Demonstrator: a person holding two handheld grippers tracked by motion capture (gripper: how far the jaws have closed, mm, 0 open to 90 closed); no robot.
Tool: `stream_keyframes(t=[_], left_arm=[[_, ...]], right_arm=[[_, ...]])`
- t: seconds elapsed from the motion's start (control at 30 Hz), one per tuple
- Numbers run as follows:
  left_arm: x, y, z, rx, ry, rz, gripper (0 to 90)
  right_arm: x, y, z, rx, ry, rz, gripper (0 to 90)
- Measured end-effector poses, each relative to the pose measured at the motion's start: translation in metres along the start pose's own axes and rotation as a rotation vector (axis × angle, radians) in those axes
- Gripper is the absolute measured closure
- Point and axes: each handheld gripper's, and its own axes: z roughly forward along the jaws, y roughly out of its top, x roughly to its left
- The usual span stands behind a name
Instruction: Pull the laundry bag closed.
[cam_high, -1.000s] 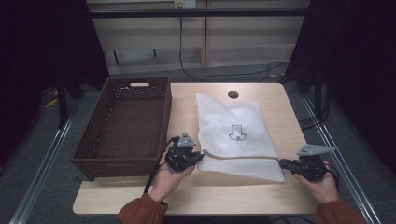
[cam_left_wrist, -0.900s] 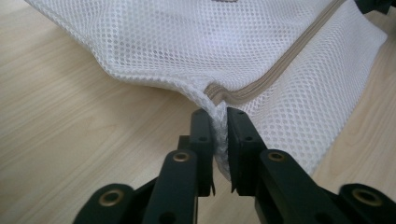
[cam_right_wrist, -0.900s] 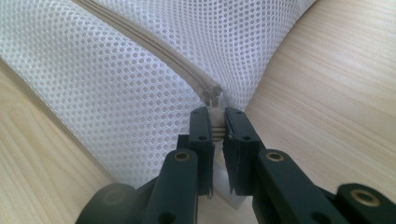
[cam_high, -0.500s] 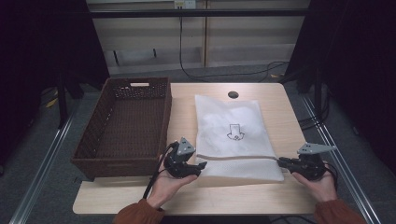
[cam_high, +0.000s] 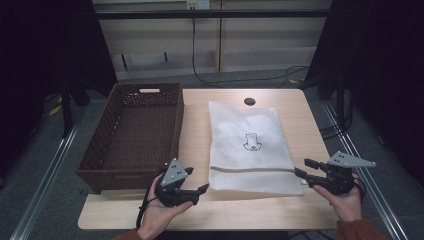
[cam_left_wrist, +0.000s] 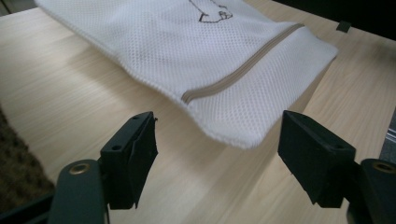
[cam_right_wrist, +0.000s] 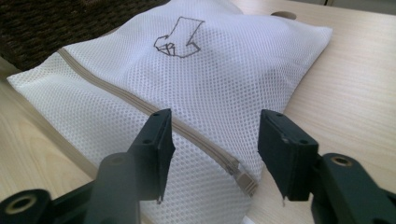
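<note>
A white mesh bag (cam_high: 250, 145) with a beige zipper (cam_right_wrist: 140, 105) and a small black drawing lies flat on the wooden table (cam_high: 240, 212). My left gripper (cam_high: 202, 190) sits just off the bag's near left corner (cam_left_wrist: 233, 126). Its jaws have just been opening and stand open with nothing between them (cam_left_wrist: 217, 140). My right gripper (cam_high: 301, 169) hovers at the bag's near right corner. Its jaws have also just been opening and stand open over the zipper's end (cam_right_wrist: 215, 135), clear of the mesh (cam_right_wrist: 210, 70).
A dark brown woven basket (cam_high: 135, 135) stands to the left of the bag, close to my left gripper. A round cable hole (cam_high: 249, 101) is at the table's far edge. Bare wood runs along the near edge and to the right of the bag.
Both grippers have let go of the bag's near edge, which now lies flat. The left gripper drew back left, off the bag. The right gripper lifted a little.
</note>
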Motion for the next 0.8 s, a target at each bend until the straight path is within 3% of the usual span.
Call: stream_keyframes(t=[0.17, 0.4, 0.67, 0.8], left_arm=[[0.002, -0.015, -0.021, -0.012, 0.040, -0.007, 24.5], [0.015, -0.039, -0.050, 0.000, 0.104, -0.063, 17.9], [0.029, -0.067, -0.077, 0.022, 0.185, -0.099, 17.5], [0.036, -0.077, -0.084, 0.000, 0.217, -0.132, 17.2]], right_arm=[[0.009, 0.002, -0.001, -0.006, 0.001, 0.011, 37.7], [0.025, -0.001, -0.006, -0.021, -0.009, 0.037, 33.6], [0.024, -0.013, -0.007, -0.007, -0.020, 0.062, 32.4], [0.022, -0.023, -0.007, -0.011, -0.013, 0.084, 32.1]])
